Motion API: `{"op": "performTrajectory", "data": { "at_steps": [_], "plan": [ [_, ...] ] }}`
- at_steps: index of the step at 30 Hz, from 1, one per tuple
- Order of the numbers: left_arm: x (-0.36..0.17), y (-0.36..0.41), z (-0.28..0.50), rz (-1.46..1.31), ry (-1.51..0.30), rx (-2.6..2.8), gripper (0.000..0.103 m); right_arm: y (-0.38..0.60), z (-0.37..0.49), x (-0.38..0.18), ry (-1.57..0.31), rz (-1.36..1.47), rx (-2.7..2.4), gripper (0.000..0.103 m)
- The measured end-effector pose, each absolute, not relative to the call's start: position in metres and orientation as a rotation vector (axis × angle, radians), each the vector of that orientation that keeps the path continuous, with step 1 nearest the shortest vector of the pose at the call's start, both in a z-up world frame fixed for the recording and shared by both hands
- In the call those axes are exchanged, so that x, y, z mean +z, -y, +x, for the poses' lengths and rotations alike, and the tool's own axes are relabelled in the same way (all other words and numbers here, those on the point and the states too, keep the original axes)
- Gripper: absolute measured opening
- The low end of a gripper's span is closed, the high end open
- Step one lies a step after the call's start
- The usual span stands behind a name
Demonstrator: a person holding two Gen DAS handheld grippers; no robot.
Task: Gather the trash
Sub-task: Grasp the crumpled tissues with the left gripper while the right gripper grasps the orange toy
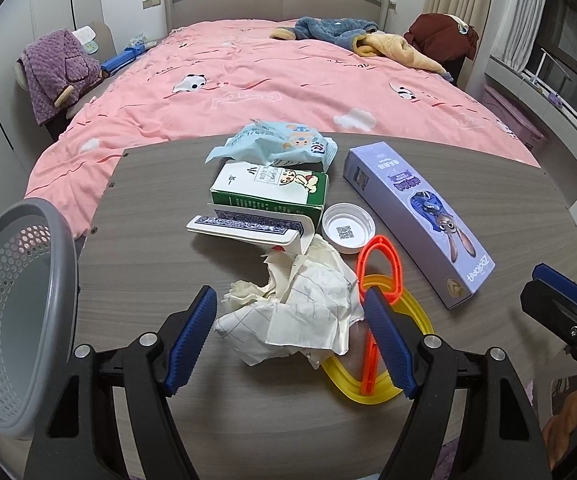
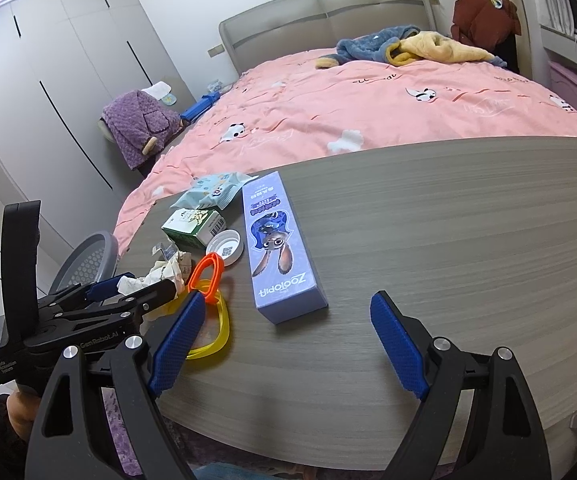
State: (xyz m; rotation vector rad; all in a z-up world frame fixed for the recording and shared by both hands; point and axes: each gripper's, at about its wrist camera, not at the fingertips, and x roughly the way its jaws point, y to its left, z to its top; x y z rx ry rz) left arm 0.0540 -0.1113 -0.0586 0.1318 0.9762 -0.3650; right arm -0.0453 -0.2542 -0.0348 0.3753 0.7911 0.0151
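Left gripper [image 1: 290, 326] straddling crumpled paper [image 1: 296, 312] on the bench [image 2: 428, 220]

Its jaws stand wide on either side of the paper, pads not pressing it. The right gripper [image 2: 284, 334] gapes empty over bare bench. A grey basket [image 1: 16, 312] sits at the left edge.

Worktop [image 1: 148, 264] before the bed [image 1: 272, 76]; basket [image 1: 20, 312] at its left edge; carton [image 1: 268, 194] behind crumpled paper [image 1: 300, 308]; box [image 1: 416, 220] right of the cap [image 1: 348, 234].
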Motion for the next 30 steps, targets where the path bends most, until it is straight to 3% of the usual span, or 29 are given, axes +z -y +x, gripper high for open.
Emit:
{"op": "performTrajectory", "data": {
  "at_steps": [2, 5, 30],
  "plan": [
    [-0.059, 0.110, 0.054, 0.123, -0.981, -0.369, 0.061, 0.253, -0.044, -0.035, -0.793, 0.372, 0.014, 0.083],
    [-0.058, 0.107, 0.053, 0.113, -0.980, -0.374, 0.058, 0.250, -0.045, -0.034, -0.793, 0.368, 0.013, 0.083],
    [-0.024, 0.034, 0.025, -0.046, -0.903, -0.405, 0.058, 0.184, -0.020, -0.038, -0.844, 0.236, 0.065, 0.083]
  ]
}}
